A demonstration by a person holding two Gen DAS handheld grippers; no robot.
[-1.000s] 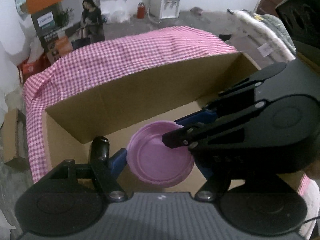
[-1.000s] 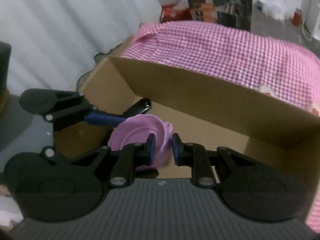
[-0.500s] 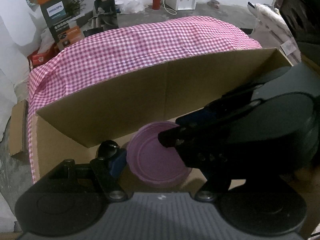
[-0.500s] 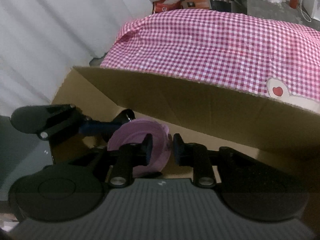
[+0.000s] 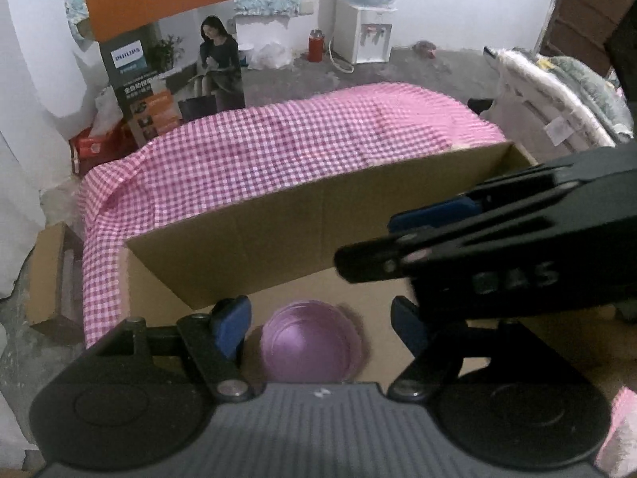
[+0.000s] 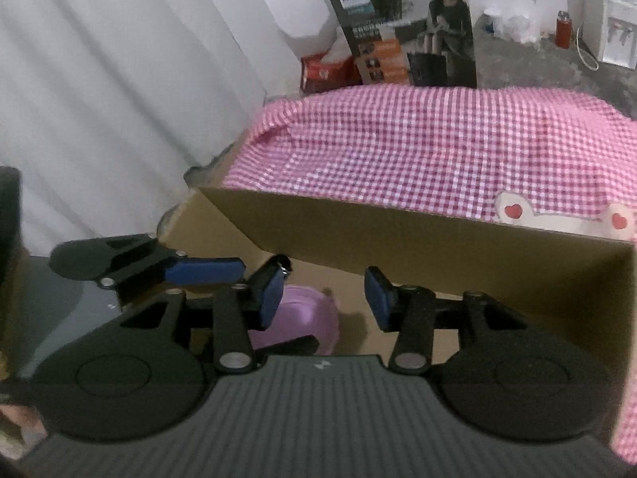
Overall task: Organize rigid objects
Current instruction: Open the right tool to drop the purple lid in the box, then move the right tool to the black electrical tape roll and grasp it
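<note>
A pink plastic plate [image 5: 312, 342] lies on the floor of a brown cardboard box [image 5: 302, 235]. My left gripper [image 5: 320, 324] is open above it, its blue pads on either side and clear of the plate. My right gripper [image 6: 324, 298] is open and empty; the plate [image 6: 302, 318] shows below its left pad. The right gripper also reaches in from the right in the left wrist view [image 5: 477, 247]. A small black object [image 6: 274, 265] lies in the box beside the plate.
The box stands against a table covered with a pink checked cloth [image 5: 286, 151]. The box's far wall [image 6: 418, 247] rises in front of both grippers. White curtains [image 6: 119, 99] hang on the left. Printed cartons [image 5: 175, 79] stand behind the table.
Both grippers have opened and let go of the pink plate. It now lies flat on the box floor. Both grippers have risen and drawn back a little.
</note>
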